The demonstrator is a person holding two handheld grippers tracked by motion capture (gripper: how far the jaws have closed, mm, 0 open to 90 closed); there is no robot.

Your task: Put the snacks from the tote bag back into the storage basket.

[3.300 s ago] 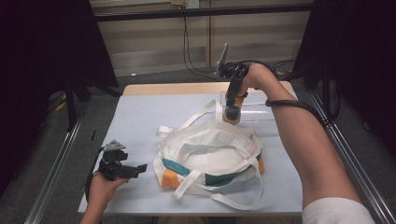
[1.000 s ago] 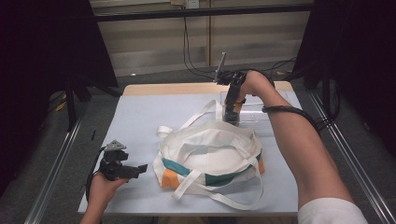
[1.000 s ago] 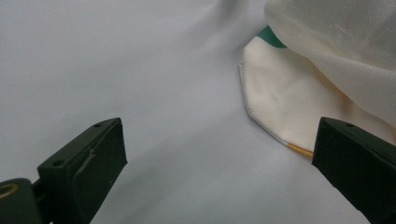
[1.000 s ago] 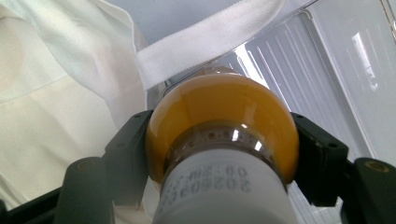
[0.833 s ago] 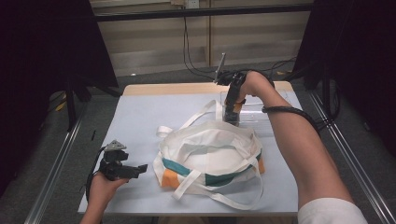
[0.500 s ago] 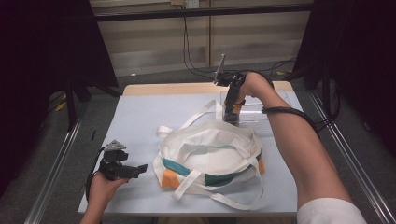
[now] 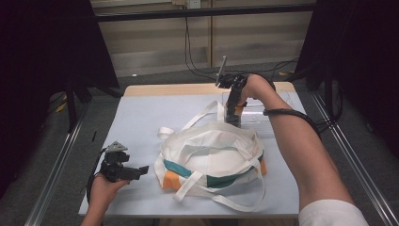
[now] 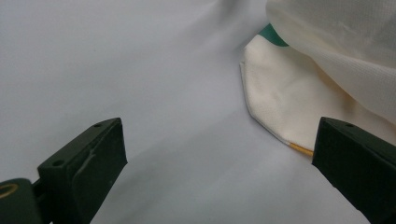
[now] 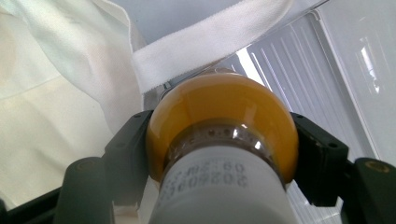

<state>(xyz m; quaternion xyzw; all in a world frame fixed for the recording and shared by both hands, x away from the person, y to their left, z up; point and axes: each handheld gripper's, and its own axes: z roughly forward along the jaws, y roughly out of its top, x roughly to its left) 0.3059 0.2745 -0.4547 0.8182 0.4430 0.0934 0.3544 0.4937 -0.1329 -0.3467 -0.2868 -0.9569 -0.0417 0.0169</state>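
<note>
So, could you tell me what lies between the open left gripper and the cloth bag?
Only bare pale tabletop: in the left gripper view it runs unbroken from the left gripper to the cloth bag.

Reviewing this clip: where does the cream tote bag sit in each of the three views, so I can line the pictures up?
High view: the tote bag lies centre-right on the table, handles spread.
Left gripper view: its corner is upper right, beyond the open jaws.
Right gripper view: its cloth is on the left, beside the orange bottle clamped in the right hand-held gripper.
Shared landmark: the bag's white strap.
</note>
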